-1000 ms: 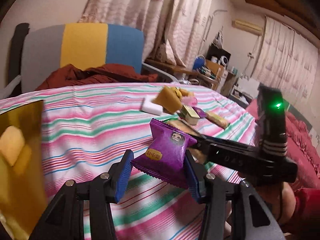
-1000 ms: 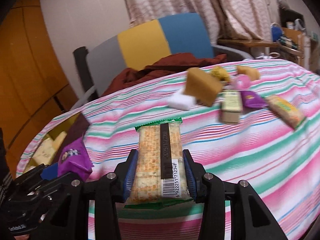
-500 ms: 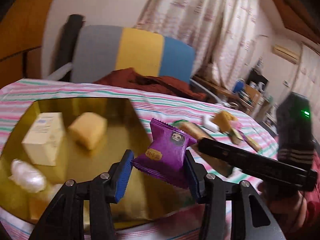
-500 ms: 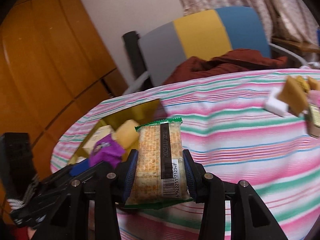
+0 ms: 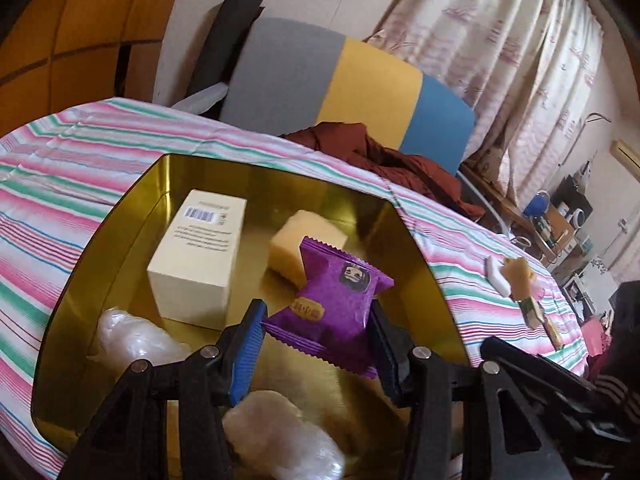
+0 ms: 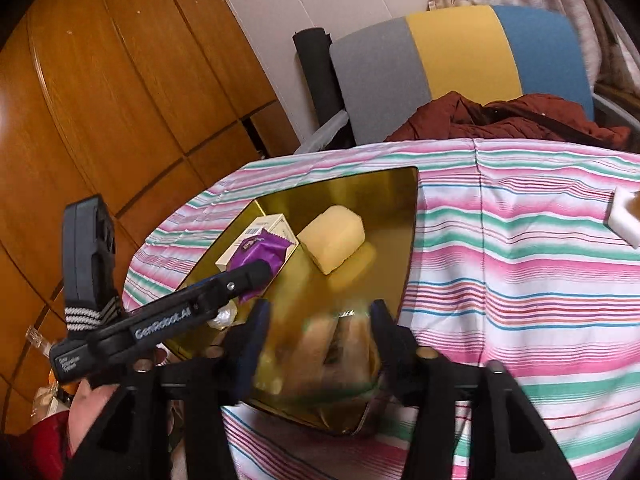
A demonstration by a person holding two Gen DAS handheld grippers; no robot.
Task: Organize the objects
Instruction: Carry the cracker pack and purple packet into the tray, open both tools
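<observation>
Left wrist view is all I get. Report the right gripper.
Observer: The right gripper has its jaws opening. A blurred pack, tan with green edges, lies loose between the fingers, over the near corner of the gold tray.
Operator: Describe the left gripper from that side.
Observer: The left gripper reaches in over the tray's left edge. Its purple packet covers part of the white box.
Operator: Say what carries it.
Observer: A hand grips its handle at the lower left of the right wrist view.
</observation>
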